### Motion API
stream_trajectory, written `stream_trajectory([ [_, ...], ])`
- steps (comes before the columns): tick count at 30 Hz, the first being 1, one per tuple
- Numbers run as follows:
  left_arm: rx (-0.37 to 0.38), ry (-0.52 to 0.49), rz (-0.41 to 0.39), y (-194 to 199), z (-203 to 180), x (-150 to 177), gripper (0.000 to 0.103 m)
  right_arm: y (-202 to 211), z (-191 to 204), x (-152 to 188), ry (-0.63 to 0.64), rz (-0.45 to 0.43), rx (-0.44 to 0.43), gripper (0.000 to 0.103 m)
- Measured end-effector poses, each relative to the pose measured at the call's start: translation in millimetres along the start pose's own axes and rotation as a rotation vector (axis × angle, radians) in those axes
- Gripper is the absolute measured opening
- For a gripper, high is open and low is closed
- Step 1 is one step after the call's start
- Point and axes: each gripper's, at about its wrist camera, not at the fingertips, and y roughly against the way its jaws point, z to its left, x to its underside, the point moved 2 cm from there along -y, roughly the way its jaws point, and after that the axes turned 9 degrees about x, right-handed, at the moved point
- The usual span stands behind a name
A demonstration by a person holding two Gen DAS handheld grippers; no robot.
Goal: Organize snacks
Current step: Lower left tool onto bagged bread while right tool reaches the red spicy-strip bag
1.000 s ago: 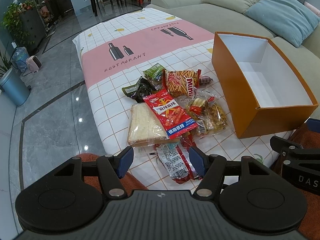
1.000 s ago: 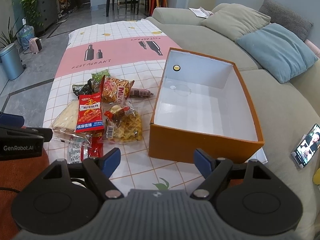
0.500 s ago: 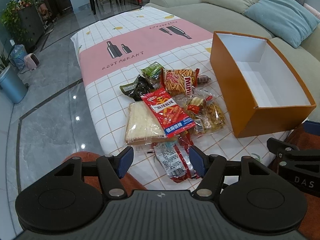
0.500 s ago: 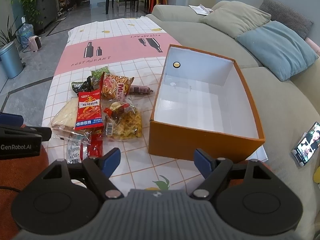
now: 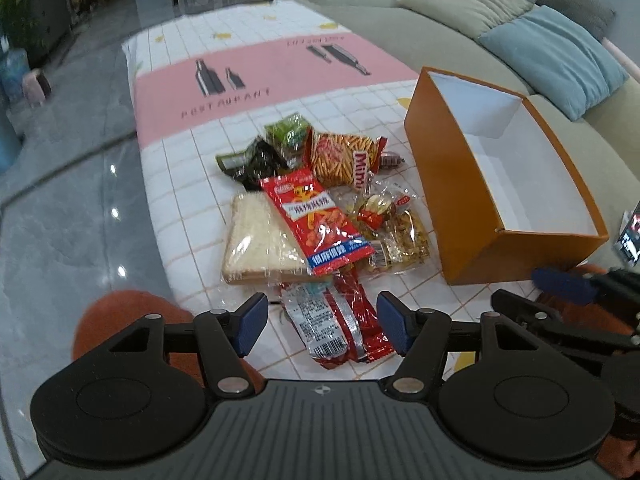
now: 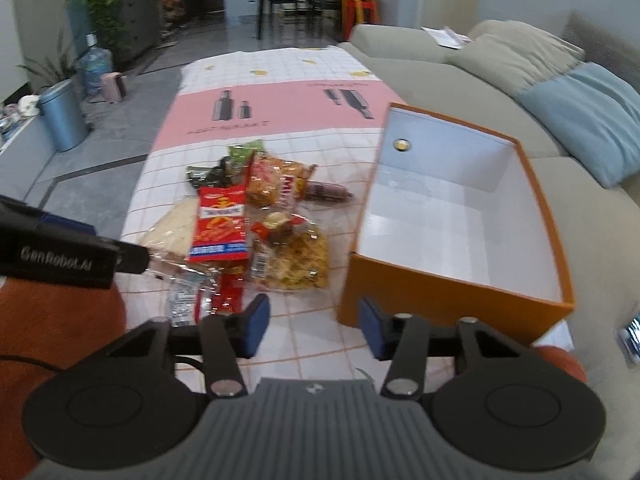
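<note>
A pile of snack packets lies on the checked tablecloth: a red chilli-strip packet on a wrapped sandwich, an orange stick-snack bag, a clear bag of yellow snacks, dark and green packets, and a red-and-silver packet nearest me. An empty orange box with a white inside stands to the right of the pile. My left gripper is open and empty, just above the red-and-silver packet. My right gripper is open and empty, near the box's front corner.
A grey-green sofa with a blue cushion runs along the right side. A phone lies on the sofa by the box. A blue bin and plants stand on the floor at the left.
Both grippers have moved forward toward the snacks. The left now hovers over the nearest red-and-silver packet, and the right has swung left toward the pile. Both stay open.
</note>
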Motion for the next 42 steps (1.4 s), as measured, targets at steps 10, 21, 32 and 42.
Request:
stream_trajectory([
  [10,-0.033,0.092,0.077,-26.3,42.0,-6.1,0.074,-36.1,17.3,-12.3,0.003,0.058,-0.140,0.043],
  [21,-0.040,0.220,0.091,-50.2,89.1,-22.7,0.074,-75.9,66.0,-49.0,0.143,0.022,-0.187,0.048],
  [32,0.034,0.363,0.085,-76.3,122.0,-31.2,0.073,-124.6,107.7,-60.4,0.224,0.105,-0.192,0.048],
  [42,0.103,0.462,0.133,-111.5,135.9,-25.6,0.082,-143.3,102.6,-58.6,0.190,0.145,-0.206,0.048],
])
